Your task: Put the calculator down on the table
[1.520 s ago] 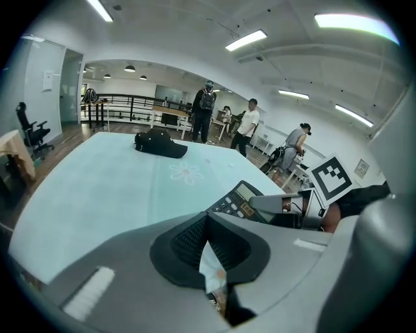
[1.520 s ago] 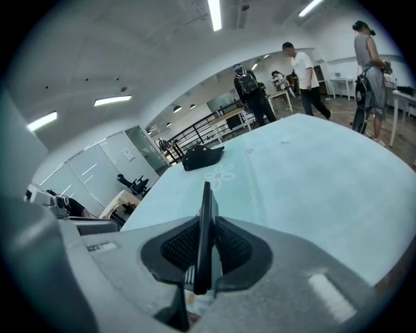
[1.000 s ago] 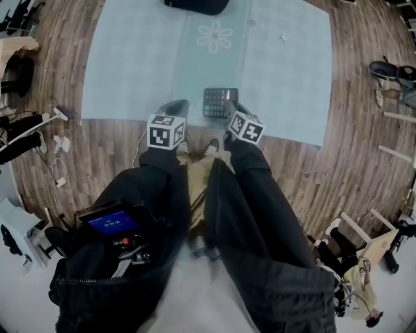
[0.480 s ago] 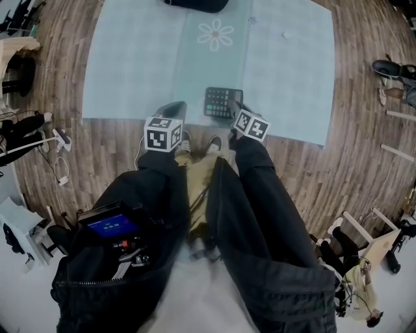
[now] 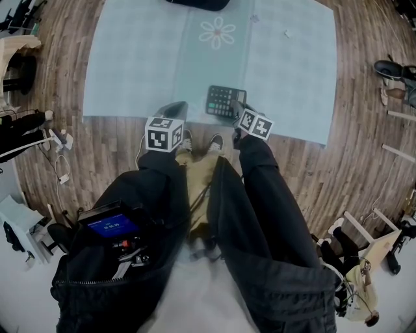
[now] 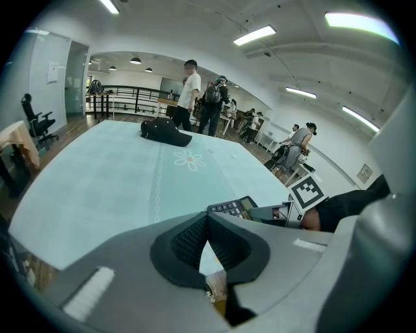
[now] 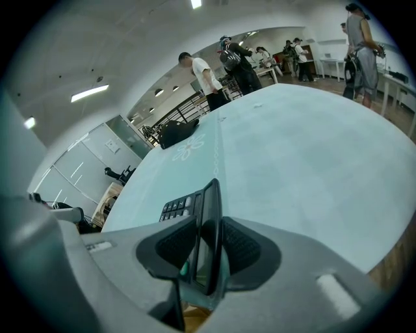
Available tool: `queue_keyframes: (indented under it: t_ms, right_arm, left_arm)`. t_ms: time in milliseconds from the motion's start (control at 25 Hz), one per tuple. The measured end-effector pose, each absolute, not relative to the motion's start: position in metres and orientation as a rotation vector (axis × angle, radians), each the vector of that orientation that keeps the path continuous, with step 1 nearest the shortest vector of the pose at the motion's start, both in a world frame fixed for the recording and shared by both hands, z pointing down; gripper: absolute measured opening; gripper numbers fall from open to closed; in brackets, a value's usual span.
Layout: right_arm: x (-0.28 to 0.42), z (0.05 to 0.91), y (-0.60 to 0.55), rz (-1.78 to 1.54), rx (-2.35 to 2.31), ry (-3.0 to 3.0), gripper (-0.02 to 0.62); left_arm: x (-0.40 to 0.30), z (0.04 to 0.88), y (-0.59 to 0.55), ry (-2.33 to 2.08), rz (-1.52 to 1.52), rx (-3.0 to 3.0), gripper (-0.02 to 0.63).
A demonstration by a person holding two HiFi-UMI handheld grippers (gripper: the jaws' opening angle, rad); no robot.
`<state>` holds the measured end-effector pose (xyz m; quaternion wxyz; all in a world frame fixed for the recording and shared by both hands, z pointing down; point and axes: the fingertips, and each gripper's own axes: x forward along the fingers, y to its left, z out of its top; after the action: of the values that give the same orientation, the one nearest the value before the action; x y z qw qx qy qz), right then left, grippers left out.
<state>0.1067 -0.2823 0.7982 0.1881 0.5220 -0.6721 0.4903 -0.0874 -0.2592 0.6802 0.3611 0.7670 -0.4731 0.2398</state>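
A dark calculator (image 5: 224, 101) lies near the front edge of the pale teal table (image 5: 130, 58). My right gripper (image 5: 236, 109) is at its near right corner. In the right gripper view the display end of the calculator (image 7: 207, 221) stands between the pads of the right gripper (image 7: 209, 246). Its jaws have just been opening, and the pads look eased off the calculator. My left gripper (image 5: 174, 107) hovers at the table's front edge, left of the calculator (image 6: 231, 208). In its own view the left gripper (image 6: 207, 224) is shut on nothing.
A black bag (image 5: 195, 3) lies at the table's far edge, behind a flower print (image 5: 218, 32) on the cloth. Wooden floor surrounds the table. Cables and chargers (image 5: 58, 140) lie on the floor at left. Several people (image 6: 201, 97) stand beyond the far side.
The right gripper and the calculator have shifted slightly to the right near the table's front edge. The left gripper has stayed in place.
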Motion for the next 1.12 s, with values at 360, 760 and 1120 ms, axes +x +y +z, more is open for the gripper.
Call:
queue_keyframes:
  t_ms: [360,760,1120]
  right_arm:
    - [0.127,0.765,-0.283,1.268,1.566,-1.960,0.166]
    - [0.136,0.605,-0.319,0.837,1.740,-2.246,0.133]
    - [0.132,0.460,-0.325,0.570,1.838,-2.395,0.000]
  left_arm:
    - [-0.086,0.663,-0.263,-1.232,0.572,2.016,-0.002]
    - [-0.057,0.579,-0.315,-1.262,0.377,2.208,-0.002]
    - [-0.026,0.458,-0.341,-1.305,0.194,2.470,-0.002]
